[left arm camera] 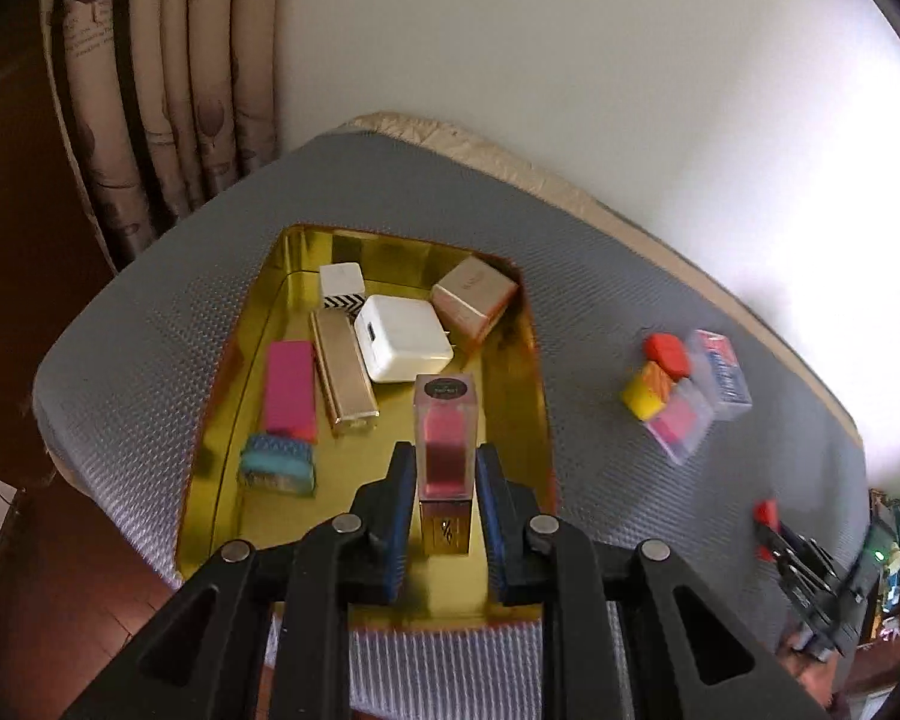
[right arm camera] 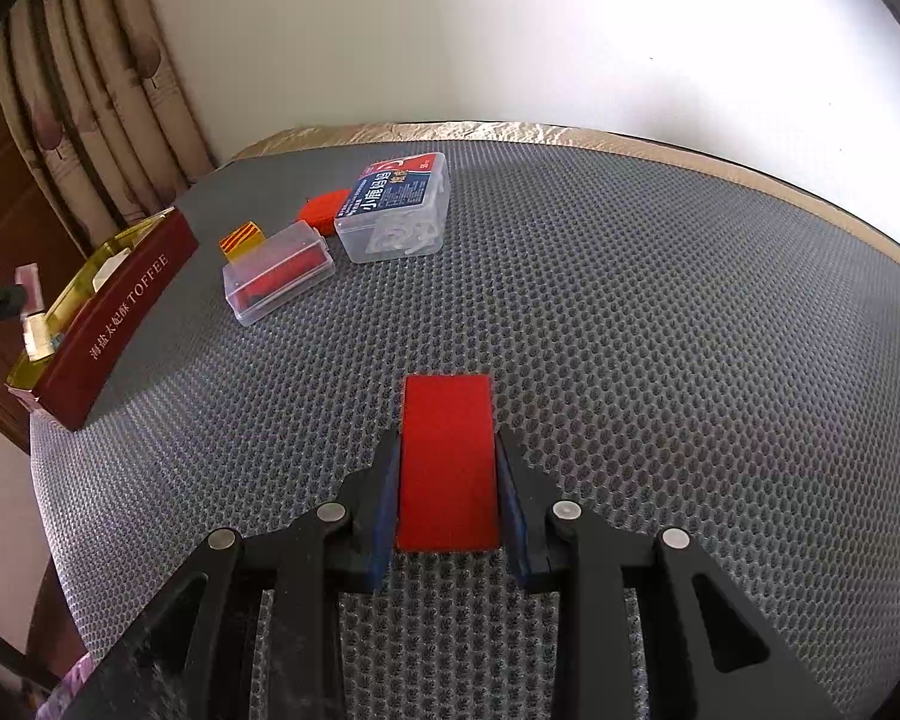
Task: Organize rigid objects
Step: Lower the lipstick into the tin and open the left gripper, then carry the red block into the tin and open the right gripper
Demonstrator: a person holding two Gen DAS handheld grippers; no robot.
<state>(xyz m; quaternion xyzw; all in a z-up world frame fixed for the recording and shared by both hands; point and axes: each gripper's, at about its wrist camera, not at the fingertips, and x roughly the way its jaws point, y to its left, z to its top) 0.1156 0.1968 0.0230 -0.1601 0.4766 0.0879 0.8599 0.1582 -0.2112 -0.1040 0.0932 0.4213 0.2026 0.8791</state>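
My left gripper [left arm camera: 446, 468] is shut on a clear pink lipstick case [left arm camera: 445, 450] with a gold base, held over the gold tin tray [left arm camera: 210, 420]. In the tray lie a white charger [left arm camera: 403, 337], a gold bar [left arm camera: 343, 369], a magenta box [left arm camera: 291, 387], a teal patterned piece [left arm camera: 277, 463], a small white box [left arm camera: 342, 283] and a beige box [left arm camera: 475, 295]. My right gripper [right arm camera: 447, 456] is shut on a flat red block [right arm camera: 447, 462] just above the grey mat. The tray shows at far left in the right wrist view, with a dark red TOFFEE side [right arm camera: 123, 309].
On the grey mat [right arm camera: 630, 360] lie two clear plastic boxes [right arm camera: 279, 273] [right arm camera: 396, 207], a red piece [right arm camera: 324, 207] and a small orange striped block [right arm camera: 243, 239]. The same group lies right of the tray in the left wrist view [left arm camera: 684, 393]. A curtain [left arm camera: 150, 90] hangs behind.
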